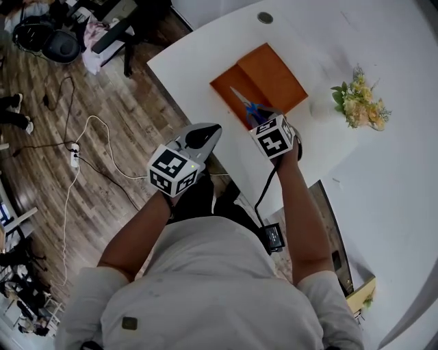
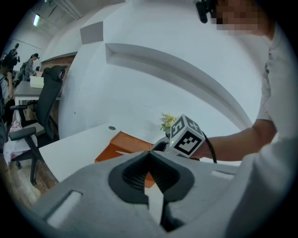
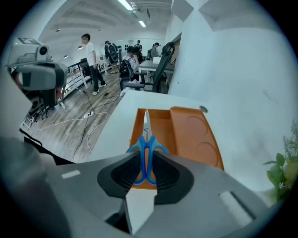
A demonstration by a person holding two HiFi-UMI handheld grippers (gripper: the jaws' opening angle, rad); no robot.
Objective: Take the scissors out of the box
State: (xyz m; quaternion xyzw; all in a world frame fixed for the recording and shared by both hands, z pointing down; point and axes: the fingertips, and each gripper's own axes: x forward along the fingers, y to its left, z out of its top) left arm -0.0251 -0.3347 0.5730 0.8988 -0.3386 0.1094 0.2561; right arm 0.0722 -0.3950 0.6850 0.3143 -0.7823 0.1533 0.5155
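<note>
An open orange box [image 1: 227, 94] lies on the white table [image 1: 205, 48], its lid [image 1: 277, 74] flat beside it. The scissors [image 1: 244, 103] have blue handles and silver blades that point away from me. My right gripper [image 1: 258, 117] is shut on their handles and holds them above the box's near end. In the right gripper view the scissors [image 3: 145, 139] stand upright between the pads of the right gripper [image 3: 145, 162], over the box [image 3: 163, 128]. My left gripper [image 1: 209, 131] hovers by the table's near edge, shut and holding nothing. In its own view, the left gripper [image 2: 150, 157] faces the box [image 2: 118, 148].
A small bunch of yellow flowers [image 1: 360, 102] stands on the table right of the box. A round cable hole [image 1: 265, 18] sits at the table's far side. White cable [image 1: 89, 156] trails over the wooden floor on the left. An office chair [image 2: 39, 118] stands beyond the table.
</note>
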